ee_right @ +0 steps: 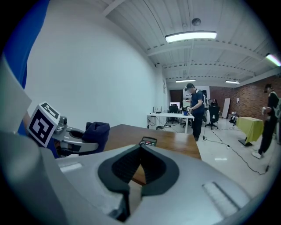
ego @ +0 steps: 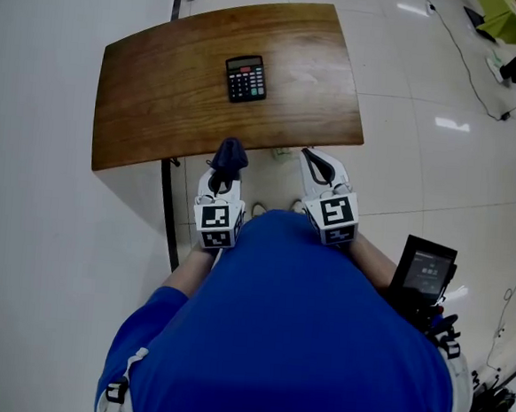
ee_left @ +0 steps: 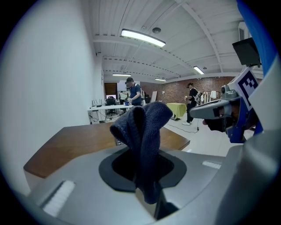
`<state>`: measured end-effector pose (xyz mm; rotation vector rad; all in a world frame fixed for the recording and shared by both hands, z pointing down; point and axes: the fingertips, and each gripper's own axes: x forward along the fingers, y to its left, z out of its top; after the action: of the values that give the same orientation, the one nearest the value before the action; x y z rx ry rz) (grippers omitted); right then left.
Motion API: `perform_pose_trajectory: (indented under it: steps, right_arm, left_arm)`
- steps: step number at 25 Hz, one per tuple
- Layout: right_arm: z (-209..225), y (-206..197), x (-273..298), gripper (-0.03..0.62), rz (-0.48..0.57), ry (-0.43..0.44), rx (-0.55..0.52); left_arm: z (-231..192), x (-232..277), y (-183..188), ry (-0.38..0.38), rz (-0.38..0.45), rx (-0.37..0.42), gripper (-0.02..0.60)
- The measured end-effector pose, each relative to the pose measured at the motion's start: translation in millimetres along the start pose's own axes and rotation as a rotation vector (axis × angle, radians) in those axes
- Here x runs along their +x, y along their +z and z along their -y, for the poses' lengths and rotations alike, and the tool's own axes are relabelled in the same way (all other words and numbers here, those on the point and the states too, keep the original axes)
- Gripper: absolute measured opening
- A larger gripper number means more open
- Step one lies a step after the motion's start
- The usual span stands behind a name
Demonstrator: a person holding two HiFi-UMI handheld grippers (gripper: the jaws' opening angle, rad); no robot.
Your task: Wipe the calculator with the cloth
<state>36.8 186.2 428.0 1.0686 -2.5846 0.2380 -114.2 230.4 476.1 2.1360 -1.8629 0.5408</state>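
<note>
A black calculator [ego: 246, 78] lies flat near the middle of the wooden table [ego: 160, 95]; in the right gripper view the calculator [ee_right: 148, 141] shows just past the jaws. My left gripper [ego: 228, 158] is shut on a dark blue cloth [ego: 230, 155], held at the table's near edge. The cloth [ee_left: 145, 132] sticks up bunched from between the jaws. My right gripper [ego: 316, 165] hangs beside it, just off the near edge, shut with nothing in it. Both are well short of the calculator.
The table stands on a white tiled floor [ego: 422, 160]. A black device [ego: 425, 270] hangs at the person's right side. Far off, people [ee_right: 195, 110] stand by desks [ee_right: 171, 117]. A cable [ego: 469, 66] runs across the floor at right.
</note>
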Motion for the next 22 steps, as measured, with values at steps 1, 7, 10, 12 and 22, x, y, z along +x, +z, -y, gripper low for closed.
perform_pose_trajectory:
  steps: [1,7,10,12,22]
  right_arm:
    - [0.6,-0.2,0.3,0.003,-0.002,-0.007,0.002]
    - [10.1,-1.5,3.1,0.002,0.01,-0.023,0.021]
    - [12.4,1.0,3.8,0.002,0.011,-0.03,0.032]
    - [12.7,2.0,4.3,0.002,0.016,-0.028,0.04]
    - [12.4,5.9,5.5,0.002,-0.005,-0.035,0.025]
  left_arm:
    - [-0.2,1.3,1.0,-0.005,-0.001,-0.006,0.063]
    - [5.9,12.0,7.9,-0.035,-0.004,0.01,0.063]
    - [8.1,14.7,9.1,-0.049,-0.01,0.007,0.063]
    - [9.1,15.9,9.0,-0.057,-0.01,0.01,0.063]
    - [6.3,14.8,15.6,-0.049,-0.017,0.003,0.063]
